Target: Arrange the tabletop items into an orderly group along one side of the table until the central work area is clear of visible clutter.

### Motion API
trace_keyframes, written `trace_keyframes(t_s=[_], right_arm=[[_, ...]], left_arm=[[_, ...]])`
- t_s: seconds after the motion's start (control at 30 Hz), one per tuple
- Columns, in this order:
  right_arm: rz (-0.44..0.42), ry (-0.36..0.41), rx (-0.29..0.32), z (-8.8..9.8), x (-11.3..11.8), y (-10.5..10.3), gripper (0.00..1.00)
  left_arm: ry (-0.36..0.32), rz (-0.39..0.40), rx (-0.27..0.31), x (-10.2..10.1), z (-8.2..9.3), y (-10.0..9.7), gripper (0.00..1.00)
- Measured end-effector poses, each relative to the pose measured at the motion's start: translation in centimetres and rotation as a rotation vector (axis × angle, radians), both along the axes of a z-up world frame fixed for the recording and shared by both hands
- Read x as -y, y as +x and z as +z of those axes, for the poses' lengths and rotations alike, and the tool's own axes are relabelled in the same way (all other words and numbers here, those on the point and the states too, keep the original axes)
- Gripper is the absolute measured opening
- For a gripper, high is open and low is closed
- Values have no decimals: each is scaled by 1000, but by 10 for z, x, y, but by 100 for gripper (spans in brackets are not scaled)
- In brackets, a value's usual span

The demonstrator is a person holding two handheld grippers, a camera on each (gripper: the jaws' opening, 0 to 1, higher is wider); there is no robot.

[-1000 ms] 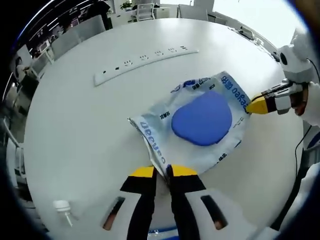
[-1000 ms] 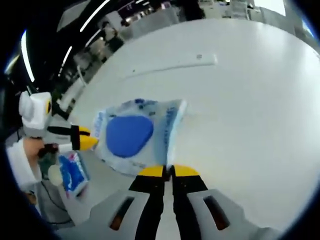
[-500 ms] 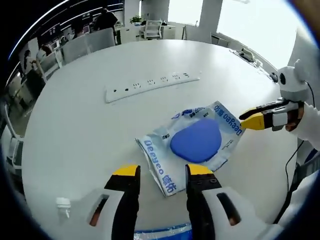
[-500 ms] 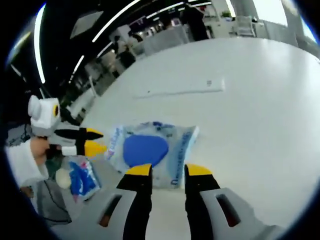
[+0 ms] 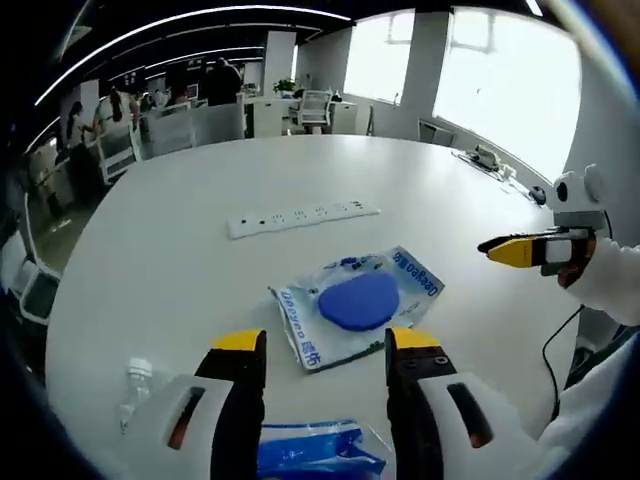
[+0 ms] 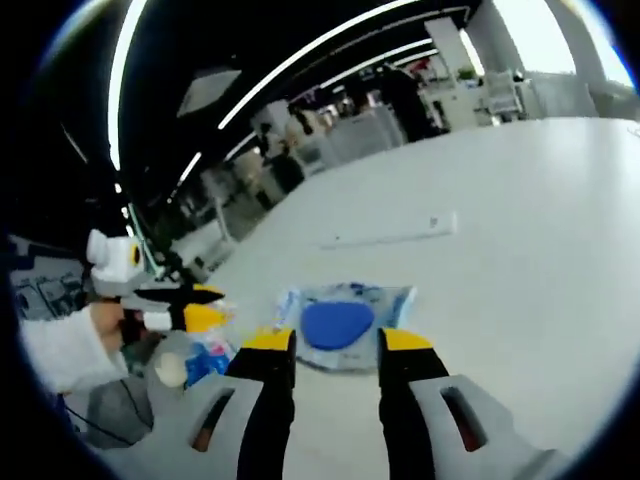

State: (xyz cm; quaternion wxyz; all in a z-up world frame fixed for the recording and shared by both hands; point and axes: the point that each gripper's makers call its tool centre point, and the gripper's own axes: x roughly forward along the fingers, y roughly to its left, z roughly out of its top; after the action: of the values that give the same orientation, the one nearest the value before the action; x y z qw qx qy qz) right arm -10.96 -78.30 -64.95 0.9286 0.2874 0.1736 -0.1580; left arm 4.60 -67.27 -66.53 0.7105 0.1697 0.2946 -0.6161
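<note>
A clear plastic packet with a blue oval pad inside (image 5: 358, 303) lies flat on the white round table (image 5: 190, 270), just beyond my left gripper (image 5: 325, 345), which is open and holds nothing. My right gripper (image 5: 497, 248) comes in from the right, off to the packet's side and apart from it. In the right gripper view the same packet (image 6: 345, 322) lies just past my open right gripper (image 6: 337, 345), and the left gripper (image 6: 212, 305) hangs at the left in a white-sleeved hand.
A white power strip (image 5: 300, 216) lies beyond the packet. A small clear bottle (image 5: 135, 385) lies near the table edge at lower left. A blue-printed packet (image 5: 315, 450) sits under my left jaws. Office desks and chairs stand beyond the table.
Both grippers were shut on opposite edges of the packet a second ago. They have opened, let it go and drawn back and up. The packet now rests on the table.
</note>
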Motion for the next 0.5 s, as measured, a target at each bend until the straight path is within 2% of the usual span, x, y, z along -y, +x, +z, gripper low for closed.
trace_keyframes(t_s=[0.13,0.17,0.33,0.5], right_arm=[[-77,71,132,28,-3,-10,30],[-86,76,145,32,-3,-12,30],[-73,58,134,37,-15,-26,29],[-79,72,142,41,-21,-36,28]], left_arm=[[-46,43,6,-19,17,-4,48],[-54,60,9,-23,18,-3,48],[-68,145,19,-55,28,-1,47],[-77,185,25,-74,34,4,47]])
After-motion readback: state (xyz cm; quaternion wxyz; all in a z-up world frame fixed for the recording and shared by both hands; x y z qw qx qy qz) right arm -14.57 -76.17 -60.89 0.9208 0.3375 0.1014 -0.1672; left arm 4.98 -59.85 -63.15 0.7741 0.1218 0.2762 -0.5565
